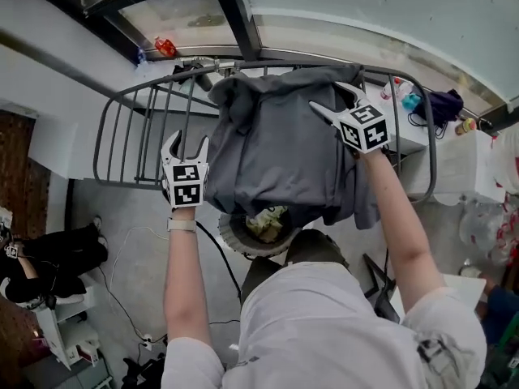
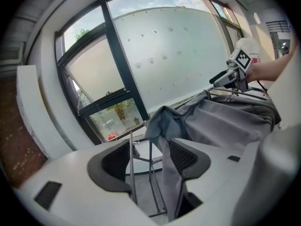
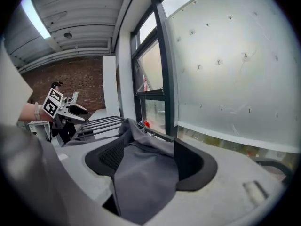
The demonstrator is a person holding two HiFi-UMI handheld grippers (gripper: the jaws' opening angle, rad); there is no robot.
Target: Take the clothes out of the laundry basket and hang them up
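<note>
A large grey garment [image 1: 280, 152] lies draped over the dark metal drying rack [image 1: 130, 128] by the window. My left gripper [image 1: 186, 143] stands open at the garment's left edge. In the left gripper view the rack's bars [image 2: 131, 173] show between the pads, and a fold of grey cloth [image 2: 169, 173] hangs by the right pad. My right gripper [image 1: 327, 97] is open over the garment's upper right part, and in the right gripper view loose grey cloth [image 3: 146, 173] lies between its wide jaws. The round laundry basket [image 1: 231, 241] sits on the floor below the garment.
Tall window panes and a dark frame [image 1: 243, 23] stand behind the rack, with a red object [image 1: 165, 47] on the sill. Bottles [image 1: 409, 101] stand on a white surface at right. A cable [image 1: 219, 258] runs over the floor. A seated person [image 1: 49, 258] is at far left.
</note>
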